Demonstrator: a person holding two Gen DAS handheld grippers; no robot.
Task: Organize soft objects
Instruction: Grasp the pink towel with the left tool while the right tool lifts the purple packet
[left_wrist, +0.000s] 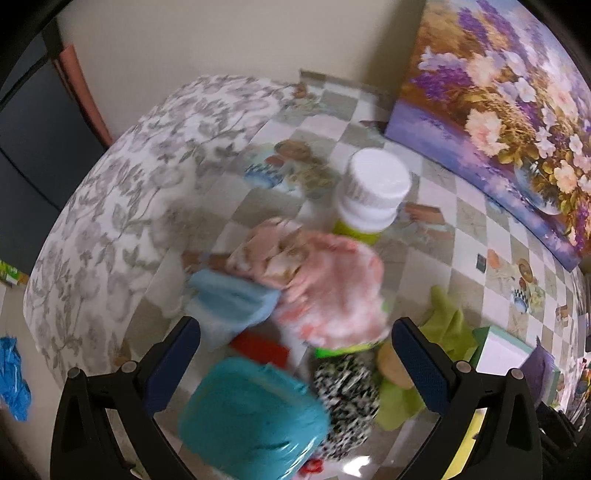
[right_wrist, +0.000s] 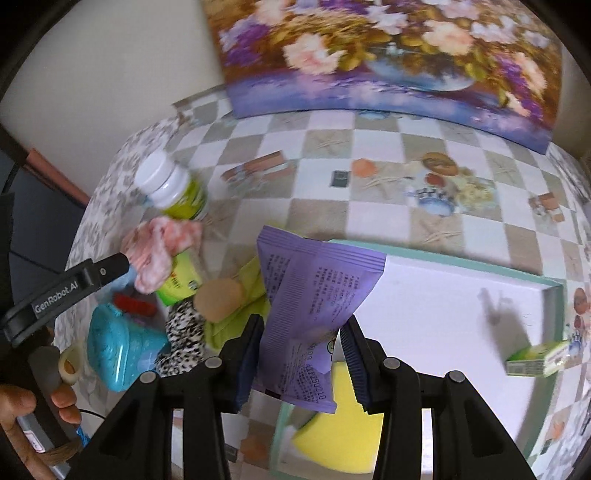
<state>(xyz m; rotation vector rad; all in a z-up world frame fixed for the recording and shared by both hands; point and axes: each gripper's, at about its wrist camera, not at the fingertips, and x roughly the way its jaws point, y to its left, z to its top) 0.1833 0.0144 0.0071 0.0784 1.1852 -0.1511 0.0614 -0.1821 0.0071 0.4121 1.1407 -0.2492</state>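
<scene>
Purple snack packet (right_wrist: 310, 314) nearest right wrist camera, clamped between right gripper (right_wrist: 301, 354) blue pads, hanging over white tray with teal rim (right_wrist: 443, 258). Yellow sponge (right_wrist: 343, 424) lies in tray, below packet. Small green box (right_wrist: 537, 358) at tray right side.

Left gripper (left_wrist: 295, 354) has jaws wide apart, nothing between them, above pile of soft things: teal pouch (left_wrist: 255, 417), black-white patterned fabric (left_wrist: 347, 395), pink cloth (left_wrist: 332, 291), light blue cloth (left_wrist: 229, 302), green cloth (left_wrist: 448, 321). White-capped bottle (left_wrist: 373, 192) stands behind pile on checkered tablecloth (left_wrist: 461, 229).
</scene>
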